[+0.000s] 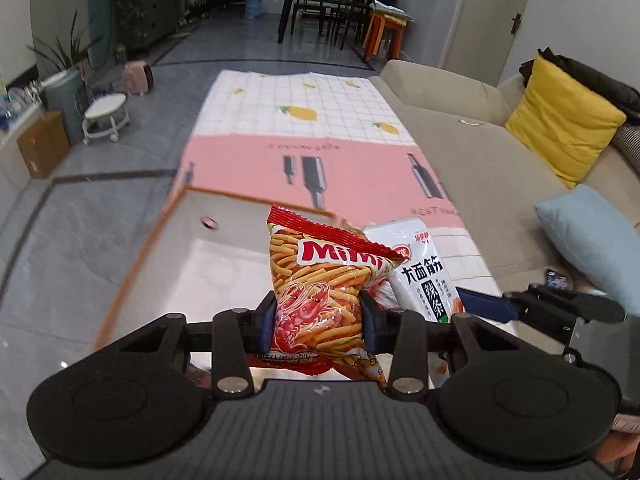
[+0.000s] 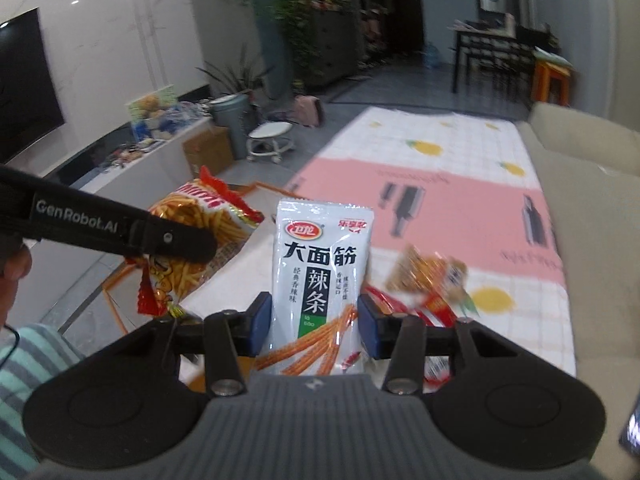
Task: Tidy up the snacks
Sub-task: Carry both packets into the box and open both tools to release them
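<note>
The table (image 1: 360,168), under a cloth of pink band and white lemon-print checks, fills the middle of both views, with a beige sofa (image 1: 472,152) along its 3 o'clock side. At the table's 9 o'clock edge sits a white storage box (image 1: 224,256) with an orange rim, open at the top.

The left tongs (image 1: 320,316) are closed on a red Mimi shrimp-stick bag (image 1: 324,280), pinched at its lower half and held upright in the air above the box's 3 o'clock end. The right tongs (image 2: 316,320) grip a white spicy gluten-strip packet (image 2: 320,264), also upright and lifted clear of the cloth; in the left wrist view it stands just beside the Mimi bag, at its 3 o'clock, partly behind it.

On the cloth at 3 o'clock of the white packet lies a loose heap of small snack packets (image 2: 432,280), orange and red, blurred.
</note>
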Motion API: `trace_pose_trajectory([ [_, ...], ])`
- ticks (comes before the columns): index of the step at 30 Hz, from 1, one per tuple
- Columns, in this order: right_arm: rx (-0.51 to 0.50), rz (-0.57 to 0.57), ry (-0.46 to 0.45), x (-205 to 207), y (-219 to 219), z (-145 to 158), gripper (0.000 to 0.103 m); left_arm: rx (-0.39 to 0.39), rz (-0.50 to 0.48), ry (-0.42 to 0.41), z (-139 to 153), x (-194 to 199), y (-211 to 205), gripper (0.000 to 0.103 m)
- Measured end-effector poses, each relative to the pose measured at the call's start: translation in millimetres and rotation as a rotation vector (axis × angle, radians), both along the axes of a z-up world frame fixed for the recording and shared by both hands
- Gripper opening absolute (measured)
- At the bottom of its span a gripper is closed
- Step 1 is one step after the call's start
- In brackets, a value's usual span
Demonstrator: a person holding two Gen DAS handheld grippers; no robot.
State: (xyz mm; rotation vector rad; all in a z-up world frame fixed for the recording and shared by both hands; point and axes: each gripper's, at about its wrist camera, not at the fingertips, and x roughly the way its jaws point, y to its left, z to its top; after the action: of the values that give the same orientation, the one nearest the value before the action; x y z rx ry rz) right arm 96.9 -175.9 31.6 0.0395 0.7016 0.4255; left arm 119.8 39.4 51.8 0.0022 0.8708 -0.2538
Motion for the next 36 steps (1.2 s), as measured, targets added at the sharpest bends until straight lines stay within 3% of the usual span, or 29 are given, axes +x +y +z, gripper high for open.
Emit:
trace_pose_trajectory([
  [5,-0.005,0.063,-0.008,27.7,33.9,11.9,0.044,0.098,0.023,0.000,-2.2,15.8,22.0,0.045],
  [11,-0.041,0.126,0.025,63.6,76.3,6.3,0.044,0.164,0.042,0.085,-33.4,43.5,44.5,0.045],
  [22,-0.229,0.266,0.075,109.0,125.9,-43.3,0.043,0.209,0.036,0.222,-83.9,71.8,73.0,0.045],
  [31,-0.376,0.400,0.055,126.6,141.1,-74.9,0.044,0.288,-0.062,0.271,-111.2,80.8,64.4,0.045],
  [36,-0.388,0.469,0.094,135.6,143.3,-90.3,0.044,0.295,-0.088,0.321,-125.4,86.6,67.4,0.045],
])
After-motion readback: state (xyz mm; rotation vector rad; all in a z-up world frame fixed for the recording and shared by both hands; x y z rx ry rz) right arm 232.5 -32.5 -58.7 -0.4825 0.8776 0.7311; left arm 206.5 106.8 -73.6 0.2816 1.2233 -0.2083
